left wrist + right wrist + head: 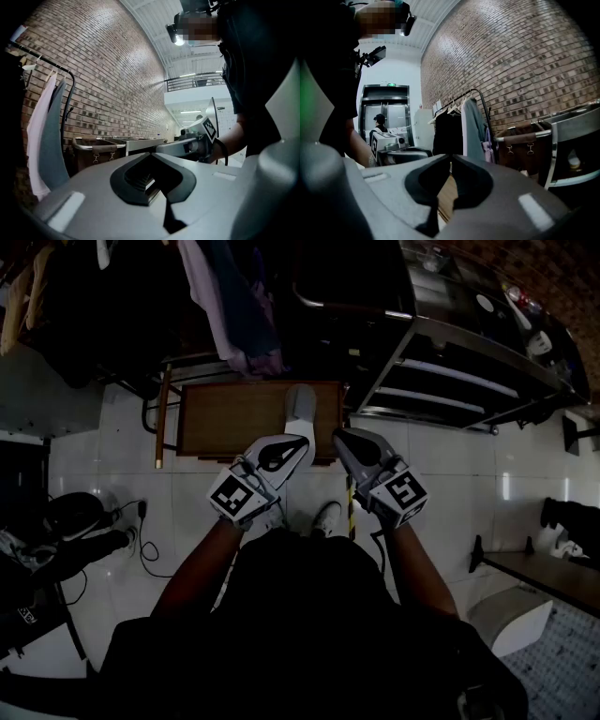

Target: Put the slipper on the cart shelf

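White tiled floor (450, 474) fills most of head view. Metal shelving unit (469, 381) upper right. Hanging clothes (234, 306) upper centre. Brown cart shelf (225, 418) at centre, above both tongs in frame. Left tongs (302, 444) closed, nothing between, tip over shelf's right part. Right tongs (339, 437) closed, empty, just beside left, at shelf's right edge. Grey slipper (300, 402) lies on shelf's right part, just above left tongs' tip.

In the head view, the brown rectangular wooden cart shelf (234, 418) at twelve o'clock looks matt. The white tiled floor (441, 474) is smooth and glossy. At two o'clock the silver metal rack (450, 362) gleams. The red brick wall (108, 70) is rough.
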Action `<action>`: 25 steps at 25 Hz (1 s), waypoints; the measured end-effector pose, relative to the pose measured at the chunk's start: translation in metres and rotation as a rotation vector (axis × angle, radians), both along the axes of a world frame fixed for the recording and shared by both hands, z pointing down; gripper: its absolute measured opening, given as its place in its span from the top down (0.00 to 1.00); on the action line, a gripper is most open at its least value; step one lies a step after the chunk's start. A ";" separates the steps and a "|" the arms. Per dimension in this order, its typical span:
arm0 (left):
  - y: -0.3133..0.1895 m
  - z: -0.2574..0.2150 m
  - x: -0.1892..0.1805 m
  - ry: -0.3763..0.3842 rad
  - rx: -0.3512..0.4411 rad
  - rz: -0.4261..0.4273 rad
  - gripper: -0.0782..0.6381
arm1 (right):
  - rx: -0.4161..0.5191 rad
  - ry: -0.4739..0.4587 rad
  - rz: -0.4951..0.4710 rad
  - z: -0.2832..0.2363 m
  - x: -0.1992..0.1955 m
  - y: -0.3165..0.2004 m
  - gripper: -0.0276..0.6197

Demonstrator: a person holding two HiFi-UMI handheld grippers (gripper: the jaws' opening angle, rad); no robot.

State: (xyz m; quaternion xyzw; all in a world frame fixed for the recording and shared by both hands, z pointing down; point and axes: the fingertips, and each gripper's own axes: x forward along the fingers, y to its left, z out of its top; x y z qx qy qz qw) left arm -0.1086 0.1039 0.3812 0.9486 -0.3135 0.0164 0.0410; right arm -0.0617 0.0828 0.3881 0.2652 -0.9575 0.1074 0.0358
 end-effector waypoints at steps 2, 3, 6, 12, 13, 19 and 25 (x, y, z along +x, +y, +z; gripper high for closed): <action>-0.003 0.002 0.006 -0.003 0.000 -0.014 0.88 | -0.023 0.002 -0.008 0.009 0.007 -0.002 0.95; -0.005 0.004 0.009 -0.004 0.000 -0.020 0.88 | -0.037 0.004 -0.013 0.014 0.010 -0.003 0.95; -0.008 0.008 0.018 -0.011 -0.003 -0.038 0.87 | -0.082 0.013 -0.030 0.031 0.017 -0.003 0.95; -0.006 0.018 0.022 -0.023 -0.013 -0.054 0.87 | -0.152 0.032 -0.040 0.068 0.018 -0.004 0.95; -0.006 0.019 0.020 -0.025 -0.020 -0.055 0.87 | -0.165 0.043 -0.041 0.076 0.017 -0.004 0.95; -0.029 0.031 0.002 -0.015 -0.036 -0.037 0.87 | -0.264 0.113 -0.017 0.129 0.001 -0.019 0.94; -0.069 0.053 -0.022 -0.013 -0.061 0.040 0.87 | -0.452 0.172 0.049 0.196 -0.021 -0.042 0.91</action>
